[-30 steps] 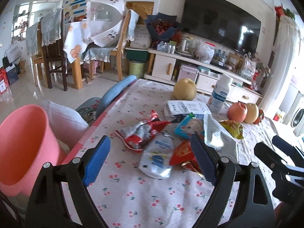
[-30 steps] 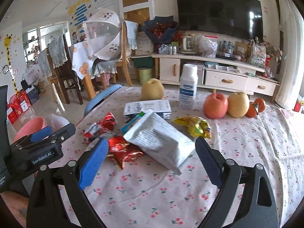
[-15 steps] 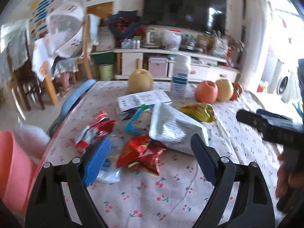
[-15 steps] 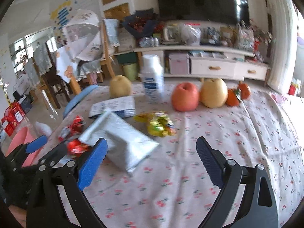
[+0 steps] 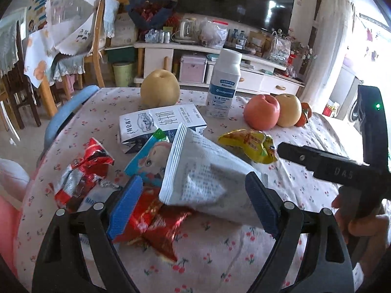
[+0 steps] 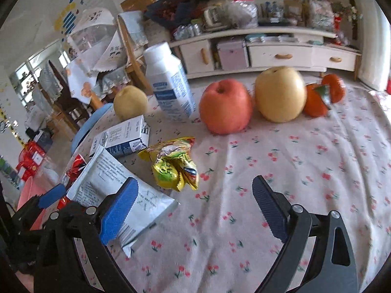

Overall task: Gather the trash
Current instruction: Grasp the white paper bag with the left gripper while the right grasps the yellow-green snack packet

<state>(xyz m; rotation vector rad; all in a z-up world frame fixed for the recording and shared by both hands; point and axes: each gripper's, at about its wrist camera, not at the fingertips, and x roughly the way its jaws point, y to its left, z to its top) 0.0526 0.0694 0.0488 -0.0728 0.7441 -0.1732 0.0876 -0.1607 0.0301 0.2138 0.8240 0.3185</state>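
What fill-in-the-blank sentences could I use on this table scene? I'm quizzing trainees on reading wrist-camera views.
1. The red apple sits between the white bottle and a yellow ____.
2. The white bottle stands ____ on the tablecloth.
3. The crumpled wrapper lying alone in front of the apple is mainly ____.
4. The jaws of the right gripper are ____.

Missing words: pear; upright; yellow; open

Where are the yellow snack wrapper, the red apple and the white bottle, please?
yellow snack wrapper (image 6: 174,166), right wrist view, crumpled middle.
red apple (image 6: 224,107), right wrist view, front skin.
white bottle (image 5: 223,88), left wrist view, label.
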